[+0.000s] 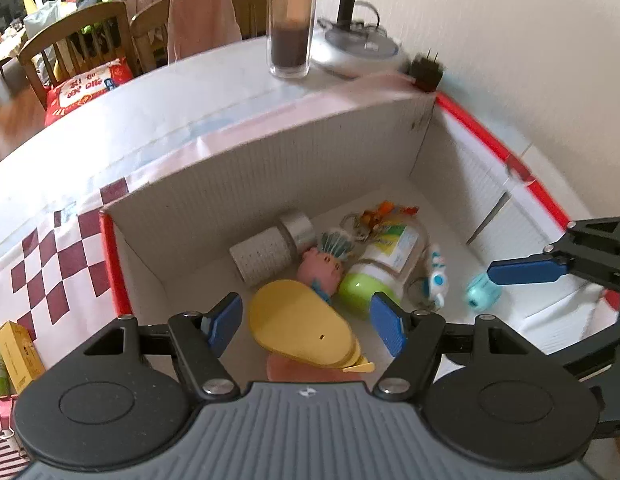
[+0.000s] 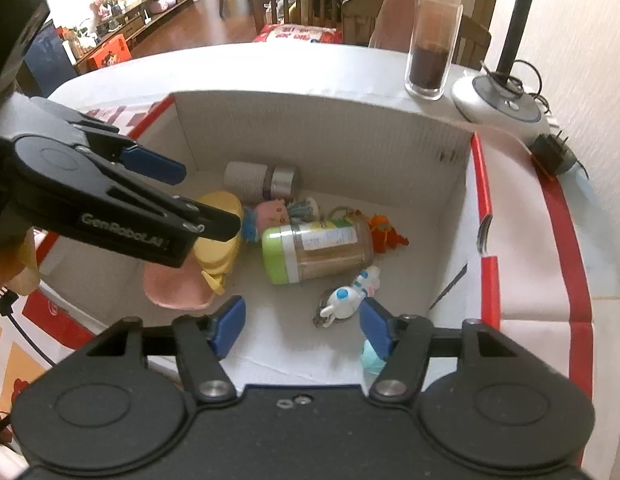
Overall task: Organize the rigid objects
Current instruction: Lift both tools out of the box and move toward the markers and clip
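- Worktop (image 1: 110, 120) spans the upper left of the left wrist view.
- Cardboard box (image 2: 318, 128) fills both frames' centre, walls upright.
- Left hand-held gripper (image 1: 306, 326), jaws apart, hangs over the yellow scoops (image 1: 302, 328), nothing clamped.
- Right hand-held gripper (image 2: 300, 326), jaws apart, is empty.
- Green-lidded jar (image 2: 316, 250) lies on its side mid-box.
- Teal toy (image 2: 372, 356) sits by the right pad, lower right.
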{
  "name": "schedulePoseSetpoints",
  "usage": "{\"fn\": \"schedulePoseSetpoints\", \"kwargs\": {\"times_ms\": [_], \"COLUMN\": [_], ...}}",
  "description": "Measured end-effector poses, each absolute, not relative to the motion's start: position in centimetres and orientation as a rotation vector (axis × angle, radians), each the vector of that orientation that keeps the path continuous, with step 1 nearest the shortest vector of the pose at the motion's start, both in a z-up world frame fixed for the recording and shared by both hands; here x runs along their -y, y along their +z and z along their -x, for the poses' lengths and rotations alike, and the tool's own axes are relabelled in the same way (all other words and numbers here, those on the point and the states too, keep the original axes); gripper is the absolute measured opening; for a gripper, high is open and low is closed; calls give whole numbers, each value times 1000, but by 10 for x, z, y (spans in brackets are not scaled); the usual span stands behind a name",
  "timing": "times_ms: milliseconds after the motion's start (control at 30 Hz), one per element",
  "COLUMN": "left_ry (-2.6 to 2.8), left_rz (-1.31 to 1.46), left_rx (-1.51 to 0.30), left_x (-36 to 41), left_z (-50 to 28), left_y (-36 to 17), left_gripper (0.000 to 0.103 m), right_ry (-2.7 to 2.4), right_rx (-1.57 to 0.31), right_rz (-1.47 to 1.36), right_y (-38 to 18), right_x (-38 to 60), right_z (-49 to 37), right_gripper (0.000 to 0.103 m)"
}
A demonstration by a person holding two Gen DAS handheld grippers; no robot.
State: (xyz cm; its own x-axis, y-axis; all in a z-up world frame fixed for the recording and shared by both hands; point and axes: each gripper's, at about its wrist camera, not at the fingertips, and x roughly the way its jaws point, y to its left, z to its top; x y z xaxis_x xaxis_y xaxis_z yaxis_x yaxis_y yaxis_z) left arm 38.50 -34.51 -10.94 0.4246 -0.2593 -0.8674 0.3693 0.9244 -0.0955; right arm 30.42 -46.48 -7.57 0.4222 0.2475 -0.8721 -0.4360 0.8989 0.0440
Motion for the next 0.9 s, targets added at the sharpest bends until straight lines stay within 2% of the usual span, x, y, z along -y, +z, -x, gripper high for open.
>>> {"fn": "schedulePoseSetpoints", "kwargs": {"times_ms": [433,567,900], "left_ry": [-402,-406,-397], "left_rz": [-25,-2,40], "left_rx": [-917,-880,-808], "left_x": [302,282,220], "left_z": [-347,-332,-295], "left_y": [-63,-50,-31], "left_gripper": [70,70,70], "right_ry": [417,420,435], "right_rx": [-975,-950,-900], "right_rz": [160,140,97], "right_y": [-40,-30,-13], "right_x": [449,439,395], "right_z": [-288,-279,-255], "right_gripper": [76,84,90]}}
